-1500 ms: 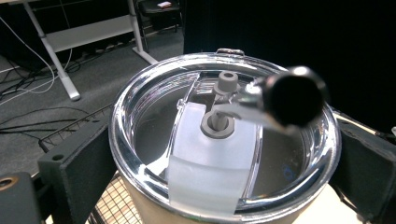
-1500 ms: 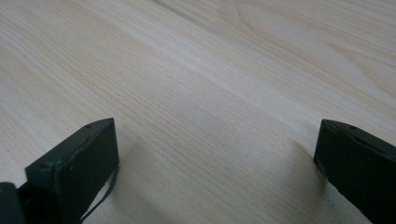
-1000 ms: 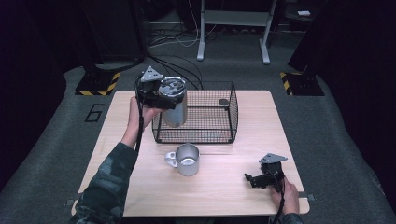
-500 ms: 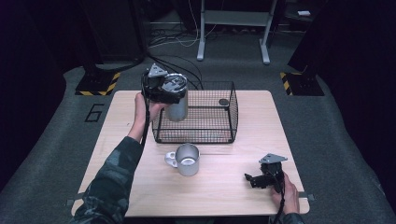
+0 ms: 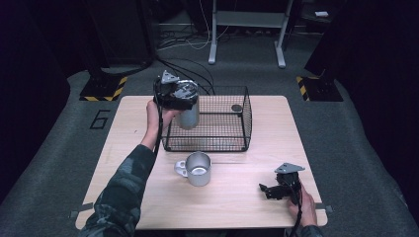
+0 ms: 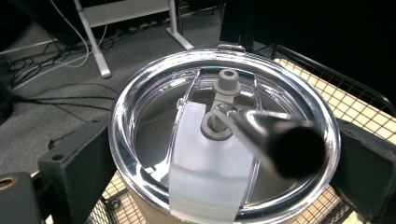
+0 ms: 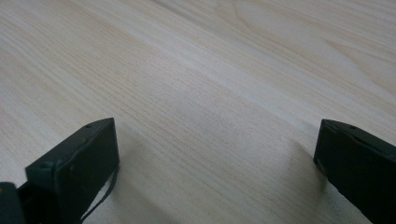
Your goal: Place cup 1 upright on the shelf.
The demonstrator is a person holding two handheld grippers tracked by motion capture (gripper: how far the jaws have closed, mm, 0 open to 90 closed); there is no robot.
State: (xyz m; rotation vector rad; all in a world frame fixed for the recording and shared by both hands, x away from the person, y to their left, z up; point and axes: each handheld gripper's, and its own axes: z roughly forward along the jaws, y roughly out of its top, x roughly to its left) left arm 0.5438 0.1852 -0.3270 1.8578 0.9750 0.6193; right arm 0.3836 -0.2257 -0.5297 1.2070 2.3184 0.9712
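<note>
Resting on the wooden table (image 5: 148,197) at its near right corner, the right gripper (image 5: 269,190) lies low in a hand, its jaws spread wide apart with bare wood grain between them in the right gripper view (image 7: 215,158); it grasps nothing.

Farther in, near the middle of the table and toward its near edge, a metal mug (image 5: 197,169) stands upright and open, its handle turned to the left. It is just in front of the near wall of a black wire basket (image 5: 245,118) and apart from it.

The basket sits toward the far edge, roughly centred, open at the top. A small dark round thing (image 5: 236,107) lies inside near its far right corner; what it is cannot be made out.

At the basket's left wall, the left gripper (image 5: 184,95) is raised above the table by a hand in a camouflage sleeve (image 5: 123,190). Its jaws are clamped on either side of a steel tumbler (image 5: 188,114) at its top rim, holding it in the air. In the left gripper view the tumbler's clear lid (image 6: 224,140) faces the camera, with a grey stopper (image 6: 227,84) and a dark-tipped stem crossing it. The tumbler hangs upright over the basket's left side; whether it is inside the wall or just above it cannot be told.
</note>
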